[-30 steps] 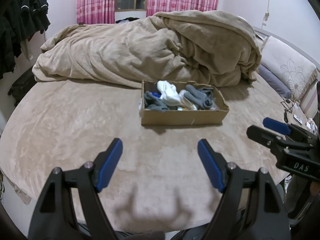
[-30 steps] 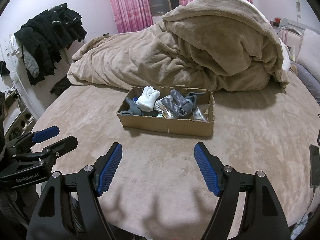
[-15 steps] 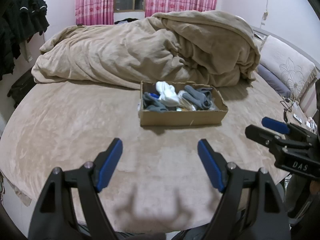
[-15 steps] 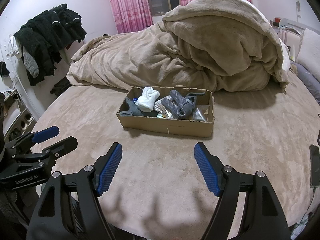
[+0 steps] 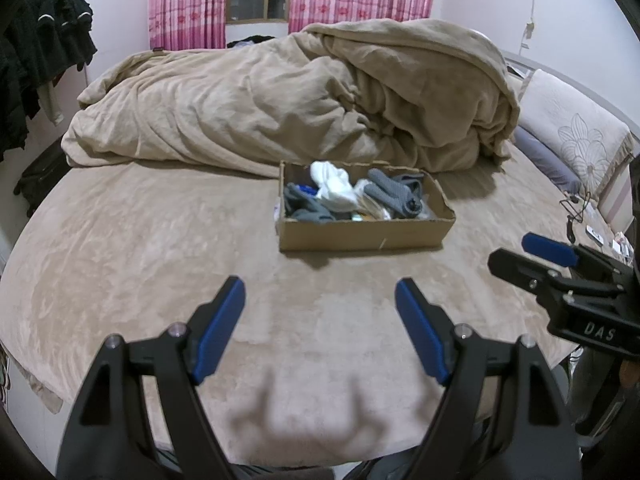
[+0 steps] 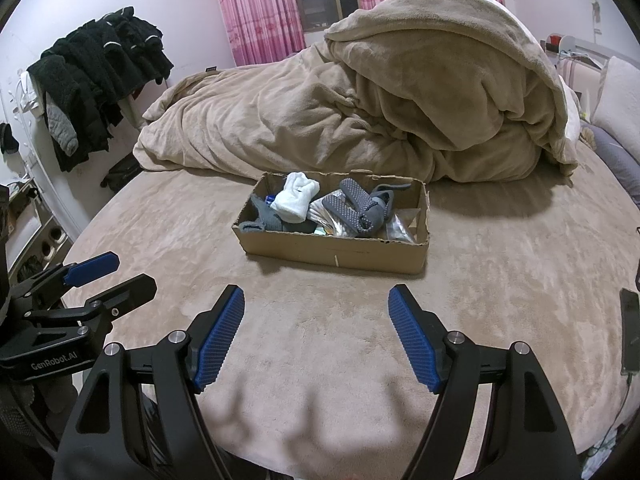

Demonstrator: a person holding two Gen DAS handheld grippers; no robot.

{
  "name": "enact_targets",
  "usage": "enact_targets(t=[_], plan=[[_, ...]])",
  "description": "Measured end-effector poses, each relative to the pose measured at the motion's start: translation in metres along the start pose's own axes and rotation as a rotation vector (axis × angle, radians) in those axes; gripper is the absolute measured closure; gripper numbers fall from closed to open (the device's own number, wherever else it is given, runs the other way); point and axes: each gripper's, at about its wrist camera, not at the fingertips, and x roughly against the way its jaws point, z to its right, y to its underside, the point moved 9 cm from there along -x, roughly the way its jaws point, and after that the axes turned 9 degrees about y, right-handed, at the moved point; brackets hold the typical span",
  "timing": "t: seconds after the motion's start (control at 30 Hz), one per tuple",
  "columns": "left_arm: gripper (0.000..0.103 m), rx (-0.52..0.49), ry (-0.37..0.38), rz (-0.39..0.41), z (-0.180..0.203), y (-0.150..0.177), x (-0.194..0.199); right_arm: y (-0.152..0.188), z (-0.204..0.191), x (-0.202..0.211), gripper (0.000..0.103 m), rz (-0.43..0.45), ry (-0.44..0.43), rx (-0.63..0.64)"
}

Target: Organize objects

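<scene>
The bed (image 5: 120,248) carries everything here, its tan plush cover soft and yielding, and behind the work area a heaped tan duvet (image 5: 320,92) rises just beyond the cardboard box (image 6: 336,248); a wide reach over the box could snag that heap and drag folds into it. The box sits toward the middle of the bed, well apart from both tools, with low walls and a torn rim, and it rests on nothing firm, so any downward push on an item would likely sink or tip it, and a sideways tug would slide it across the plush. Inside lie a white sock bundle (image 6: 298,198), a grey knitted roll (image 6: 360,208), a darker grey piece (image 6: 266,220) at the left end, and some crinkled clear packets (image 6: 396,230) underneath; they overlap, so a pinch aimed at one could lift two, or catch a packet along with fabric. The left hand-held gripper (image 5: 320,300) hovers over bare bedcover with its jaws spread wide and nothing between them, and the right hand-held gripper (image 6: 316,306) does the same beside it. Being side by side, the two could knock together if both go for the box at once. A phone (image 6: 630,332) on a cable lies near the bed's right edge and could be nudged off.
</scene>
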Motion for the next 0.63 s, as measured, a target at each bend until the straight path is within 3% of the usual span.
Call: enact_targets(t=[0.63], plan=[[0.024,-0.023,0.047,-0.02,-0.001,0.004,-0.023,0.0,0.003,-0.008,0.026,-0.013,-0.003,0.005]])
